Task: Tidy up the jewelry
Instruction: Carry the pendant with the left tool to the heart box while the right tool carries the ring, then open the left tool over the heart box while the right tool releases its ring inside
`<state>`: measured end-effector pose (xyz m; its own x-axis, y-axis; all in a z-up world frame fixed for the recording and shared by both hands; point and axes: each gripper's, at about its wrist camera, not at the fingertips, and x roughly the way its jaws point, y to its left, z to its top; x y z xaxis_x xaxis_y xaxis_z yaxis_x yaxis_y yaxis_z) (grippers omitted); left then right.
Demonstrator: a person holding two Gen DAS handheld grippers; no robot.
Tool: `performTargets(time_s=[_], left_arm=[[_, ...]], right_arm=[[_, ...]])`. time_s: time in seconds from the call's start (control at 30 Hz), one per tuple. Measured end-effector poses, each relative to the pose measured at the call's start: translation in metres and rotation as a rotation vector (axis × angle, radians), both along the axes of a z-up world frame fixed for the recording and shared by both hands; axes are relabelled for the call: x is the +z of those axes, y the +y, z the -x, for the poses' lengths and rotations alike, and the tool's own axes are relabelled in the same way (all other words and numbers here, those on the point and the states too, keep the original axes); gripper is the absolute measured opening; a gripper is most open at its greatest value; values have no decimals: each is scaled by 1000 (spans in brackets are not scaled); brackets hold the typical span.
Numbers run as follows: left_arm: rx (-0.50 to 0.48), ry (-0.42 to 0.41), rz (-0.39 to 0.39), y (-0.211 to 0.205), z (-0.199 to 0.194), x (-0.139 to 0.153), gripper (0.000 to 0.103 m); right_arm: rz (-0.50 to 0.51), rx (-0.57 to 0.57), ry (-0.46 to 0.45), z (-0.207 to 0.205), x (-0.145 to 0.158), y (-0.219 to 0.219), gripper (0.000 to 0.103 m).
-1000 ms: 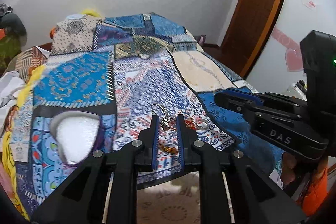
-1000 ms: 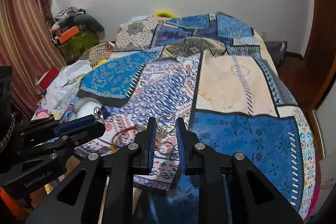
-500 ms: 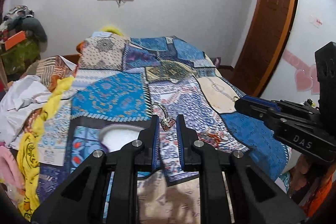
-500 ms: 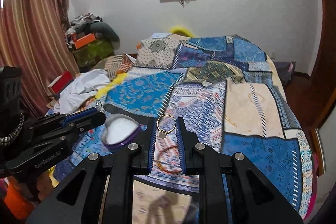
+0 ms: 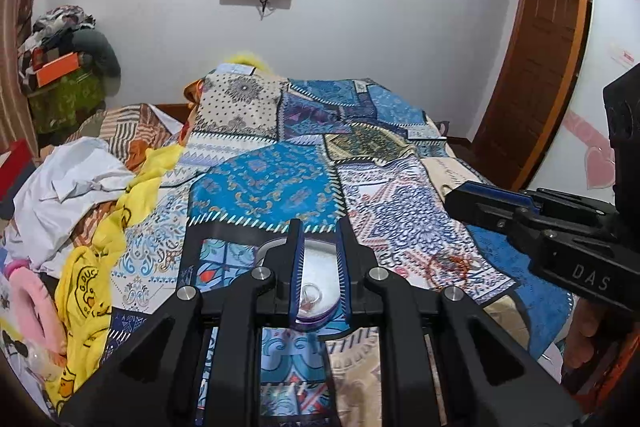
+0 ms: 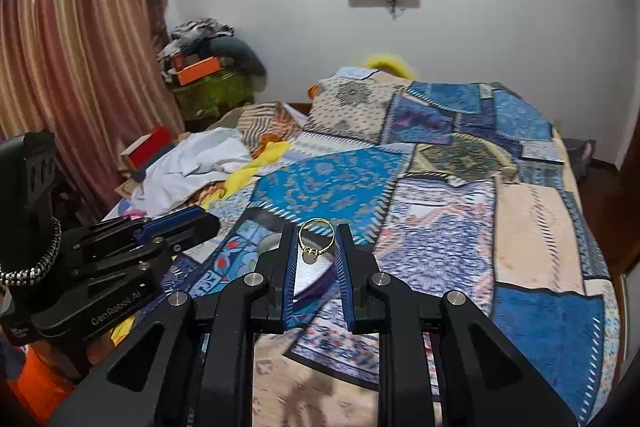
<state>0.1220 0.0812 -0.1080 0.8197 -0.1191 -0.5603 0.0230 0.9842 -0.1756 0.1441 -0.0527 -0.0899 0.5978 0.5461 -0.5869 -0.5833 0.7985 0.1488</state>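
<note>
A heart-shaped box with a white lining and purple rim (image 5: 320, 275) lies on the patchwork bedspread (image 5: 264, 183). A silver ring (image 5: 311, 294) lies inside it. My left gripper (image 5: 319, 247) hovers over the box, its jaws slightly apart and empty. My right gripper (image 6: 317, 247) is shut on a gold ring (image 6: 316, 237) and holds it above the same box (image 6: 310, 273). The left gripper also shows at the left of the right wrist view (image 6: 176, 227). An orange bracelet (image 5: 452, 263) lies on the spread to the right of the box.
Piled white and yellow clothes (image 5: 80, 187) lie on the bed's left side. A pink item (image 5: 36, 311) sits at the near left. A wooden door (image 5: 536, 75) stands at the right. Curtains (image 6: 72, 67) hang at the left.
My left gripper has let go of the silver ring, which now lies in the box. Both grippers have moved left over the box. The right one still holds the gold ring.
</note>
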Motion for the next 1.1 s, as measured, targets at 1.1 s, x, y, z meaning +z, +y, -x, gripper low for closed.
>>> performTargets(time_s=[1.1], left_arm=[[115,170,-18,38,-21,-59,47]], right_arm=[[174,102,255,-51,-80,65,19]])
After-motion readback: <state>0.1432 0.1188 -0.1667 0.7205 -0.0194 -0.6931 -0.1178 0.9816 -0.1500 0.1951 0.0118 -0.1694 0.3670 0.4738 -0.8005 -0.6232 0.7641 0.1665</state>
